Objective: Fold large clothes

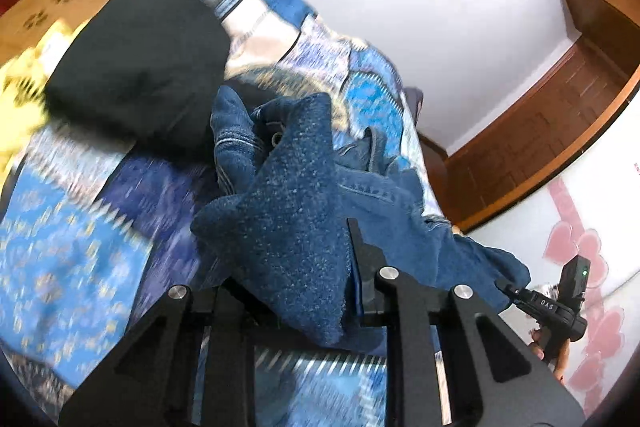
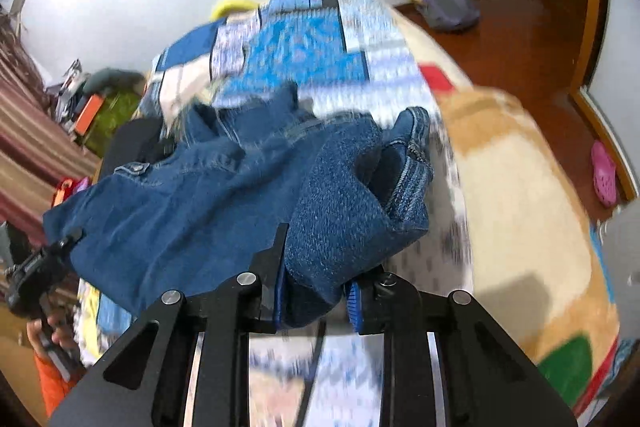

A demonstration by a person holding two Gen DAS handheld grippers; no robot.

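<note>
Fingers of left gripper [image 1: 320, 291] clamped on blue denim garment [image 1: 296, 211]; right gripper [image 2: 320, 291] likewise pinching same denim. Garment stretched between both, lifted over patterned blue bedspread [image 1: 60, 251]. Black cloth [image 1: 136, 67] behind, on bed.

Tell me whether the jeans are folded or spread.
Neither: the jeans hang bunched between the left hand-held gripper and the right hand-held gripper, each clamped on denim, above the bedspread.

Left gripper [image 1: 320, 291] clamped on blue denim garment [image 1: 296, 211] above patterned bedspread [image 1: 72, 251].
</note>
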